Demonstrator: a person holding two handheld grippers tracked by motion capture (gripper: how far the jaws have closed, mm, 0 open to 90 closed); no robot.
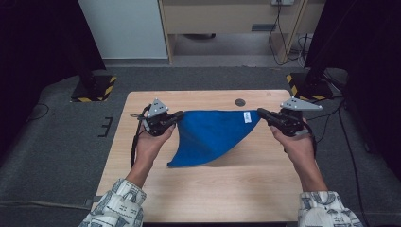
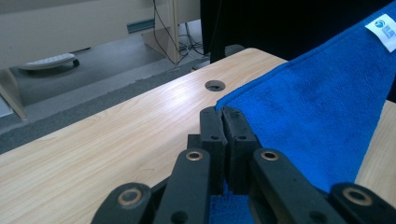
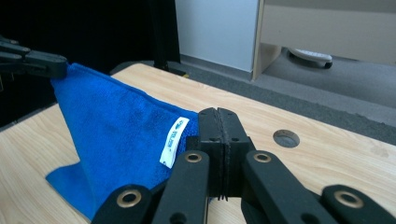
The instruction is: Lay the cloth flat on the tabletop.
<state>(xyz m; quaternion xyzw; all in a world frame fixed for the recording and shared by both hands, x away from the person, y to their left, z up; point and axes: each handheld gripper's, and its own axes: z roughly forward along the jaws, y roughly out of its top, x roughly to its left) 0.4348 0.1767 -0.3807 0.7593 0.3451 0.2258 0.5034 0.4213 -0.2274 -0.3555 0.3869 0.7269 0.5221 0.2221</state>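
Observation:
A blue cloth [image 1: 213,135] is held up over the wooden table [image 1: 227,189], stretched taut along its top edge between both grippers. Its lower part hangs down to a point that touches the tabletop. My left gripper [image 1: 178,115] is shut on the cloth's left corner; in the left gripper view the jaws [image 2: 223,112] pinch the blue cloth [image 2: 317,116]. My right gripper [image 1: 260,112] is shut on the right corner, beside a small white label [image 1: 247,117]. In the right gripper view the jaws [image 3: 218,113] clamp the cloth [image 3: 116,130] next to the label [image 3: 173,141].
A round cable hole [image 1: 240,102] sits in the table near its far edge. Beyond the table lie grey carpet, two stands with yellow-black striped bases [image 1: 97,87], and a light wooden desk [image 1: 227,19] with cables.

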